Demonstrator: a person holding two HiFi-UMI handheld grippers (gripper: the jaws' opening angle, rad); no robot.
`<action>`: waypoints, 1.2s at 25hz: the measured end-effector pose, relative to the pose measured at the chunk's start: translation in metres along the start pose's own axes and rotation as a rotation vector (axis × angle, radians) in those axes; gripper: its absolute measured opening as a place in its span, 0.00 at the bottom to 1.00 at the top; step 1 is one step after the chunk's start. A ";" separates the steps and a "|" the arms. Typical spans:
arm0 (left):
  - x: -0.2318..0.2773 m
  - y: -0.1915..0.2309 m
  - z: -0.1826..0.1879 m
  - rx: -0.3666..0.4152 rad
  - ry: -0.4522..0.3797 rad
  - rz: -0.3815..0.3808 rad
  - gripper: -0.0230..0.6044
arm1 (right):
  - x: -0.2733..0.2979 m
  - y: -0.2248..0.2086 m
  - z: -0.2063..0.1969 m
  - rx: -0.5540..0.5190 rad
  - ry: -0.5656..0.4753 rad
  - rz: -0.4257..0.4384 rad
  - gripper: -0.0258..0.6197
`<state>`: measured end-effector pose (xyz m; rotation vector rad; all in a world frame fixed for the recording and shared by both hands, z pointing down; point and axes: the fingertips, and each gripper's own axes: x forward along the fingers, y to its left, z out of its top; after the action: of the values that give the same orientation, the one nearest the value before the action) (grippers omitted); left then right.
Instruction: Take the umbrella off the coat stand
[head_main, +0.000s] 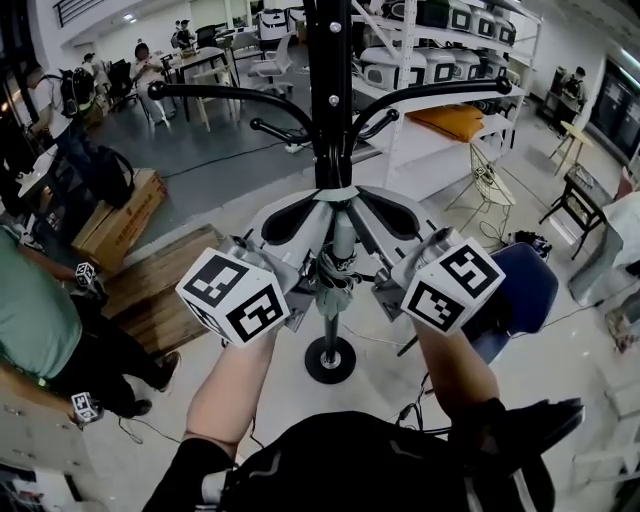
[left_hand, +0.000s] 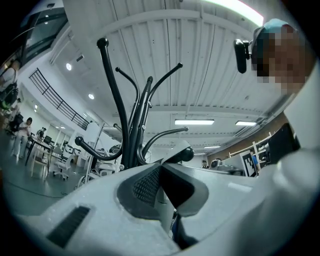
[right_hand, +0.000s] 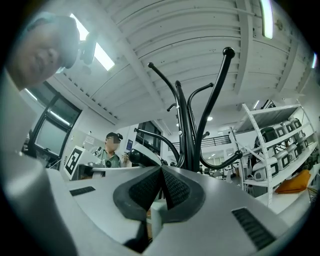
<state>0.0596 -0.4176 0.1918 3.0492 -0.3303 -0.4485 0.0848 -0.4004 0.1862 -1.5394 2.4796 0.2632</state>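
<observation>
Two grippers are set at the umbrella, yet little of the task is judged done. The umbrella is seen close against the pole of the coat stand, under the spread of curved arms and well above the round base, so lifting it free is all left to do. The left gripper is shown in its own view with the ribbed pads pressed together at the tips. What lies in the gap behind them cannot be told. The right gripper is likewise drawn tight, and a pale piece is pinched low between its pads, judged to be part of the umbrella.

The umbrella is folded. A smooth grey tube is seen at the top, capped by a pale green band, with grey cloth bunched in soft pleats below. The coat stand is made of glossy black metal: a straight pole set with small screws, from which the thin arms are bent outward and finished with ball ends. The base is a flat black disc. The gripper jaws are moulded in matt grey, with black textured pads set into them.
</observation>
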 end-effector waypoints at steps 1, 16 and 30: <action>0.000 0.001 0.000 0.000 -0.002 0.001 0.05 | 0.000 -0.001 0.000 0.001 -0.001 0.000 0.05; 0.016 0.028 -0.020 0.002 0.028 0.039 0.05 | 0.018 -0.031 -0.026 0.023 0.045 -0.065 0.05; 0.028 0.043 -0.056 -0.038 0.074 0.054 0.05 | 0.018 -0.050 -0.060 0.074 0.096 -0.096 0.05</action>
<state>0.0929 -0.4648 0.2404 3.0022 -0.3942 -0.3345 0.1165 -0.4532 0.2366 -1.6713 2.4466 0.0827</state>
